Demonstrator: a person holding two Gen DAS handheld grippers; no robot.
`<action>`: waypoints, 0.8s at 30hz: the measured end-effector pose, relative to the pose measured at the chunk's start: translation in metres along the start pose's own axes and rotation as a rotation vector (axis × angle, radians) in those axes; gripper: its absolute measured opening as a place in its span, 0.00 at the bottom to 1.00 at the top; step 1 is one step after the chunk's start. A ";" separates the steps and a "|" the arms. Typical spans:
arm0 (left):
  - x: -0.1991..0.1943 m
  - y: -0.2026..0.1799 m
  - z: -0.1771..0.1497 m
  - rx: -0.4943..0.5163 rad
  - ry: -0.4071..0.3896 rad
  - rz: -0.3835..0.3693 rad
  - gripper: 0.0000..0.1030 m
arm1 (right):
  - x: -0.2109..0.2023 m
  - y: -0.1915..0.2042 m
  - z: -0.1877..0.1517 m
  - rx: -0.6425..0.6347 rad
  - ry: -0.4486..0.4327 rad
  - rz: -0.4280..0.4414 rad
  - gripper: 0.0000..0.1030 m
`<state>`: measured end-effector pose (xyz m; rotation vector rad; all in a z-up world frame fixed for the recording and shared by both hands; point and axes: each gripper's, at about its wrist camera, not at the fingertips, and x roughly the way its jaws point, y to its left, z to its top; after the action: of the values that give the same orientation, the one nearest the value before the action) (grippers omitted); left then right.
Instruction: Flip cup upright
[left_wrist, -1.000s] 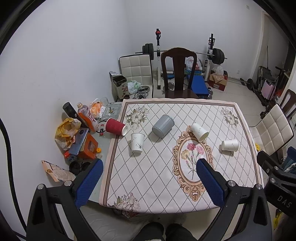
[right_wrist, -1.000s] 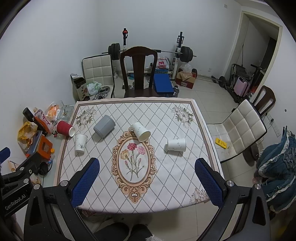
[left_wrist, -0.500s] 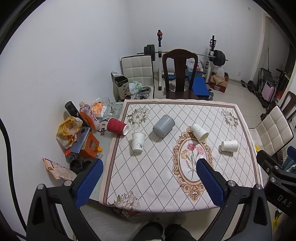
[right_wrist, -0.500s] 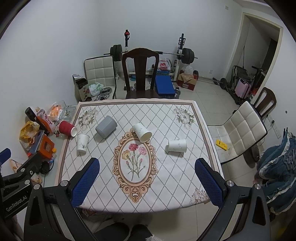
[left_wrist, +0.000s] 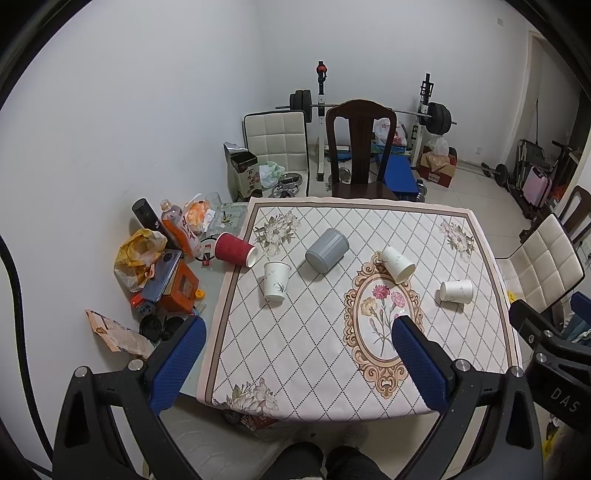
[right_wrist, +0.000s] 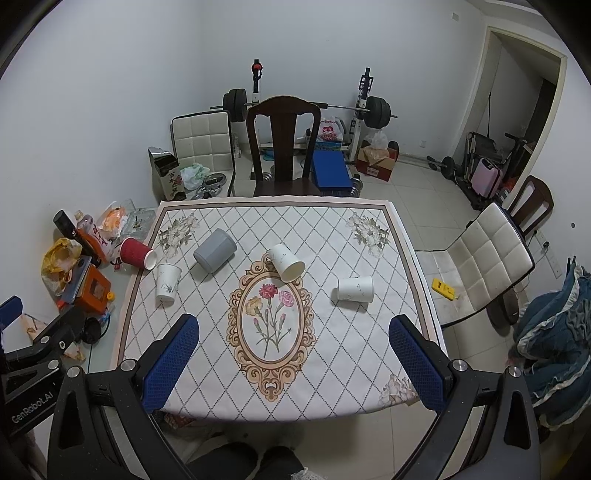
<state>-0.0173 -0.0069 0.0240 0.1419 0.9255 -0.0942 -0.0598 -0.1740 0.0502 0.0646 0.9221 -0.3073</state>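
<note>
Several cups lie on the patterned tablecloth (left_wrist: 303, 350). A red cup (left_wrist: 235, 249) lies on its side at the left edge. A white paper cup (left_wrist: 275, 280) stands upright near it. A grey cup (left_wrist: 327, 250) lies on its side. Two more white cups (left_wrist: 398, 265) (left_wrist: 456, 291) lie on their sides to the right. The same cups show in the right wrist view: red (right_wrist: 136, 253), upright white (right_wrist: 167, 283), grey (right_wrist: 214, 250), white (right_wrist: 286, 263) and white (right_wrist: 354, 289). My left gripper (left_wrist: 295, 332) and right gripper (right_wrist: 293, 334) are open, empty, high above the near table edge.
Bottles, bags and an orange box (left_wrist: 181, 290) clutter the table's left strip. A dark wooden chair (left_wrist: 360, 147) stands at the far side, a white padded chair (right_wrist: 484, 258) at the right. Gym equipment lines the back wall.
Both views have shifted slightly, with the table sitting a little lower in frame. The cups have not moved. Both grippers stay open.
</note>
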 end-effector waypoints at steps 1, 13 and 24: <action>0.000 -0.001 0.000 0.000 0.000 0.002 1.00 | 0.000 0.000 0.000 0.001 0.000 0.001 1.00; -0.004 0.001 0.000 -0.003 -0.002 -0.003 1.00 | 0.000 0.000 -0.002 -0.001 -0.001 -0.001 1.00; -0.001 -0.002 0.001 -0.025 0.012 0.009 1.00 | -0.003 -0.001 -0.006 -0.001 0.004 0.008 1.00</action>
<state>-0.0170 -0.0094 0.0251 0.1238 0.9378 -0.0734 -0.0666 -0.1734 0.0489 0.0678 0.9257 -0.2996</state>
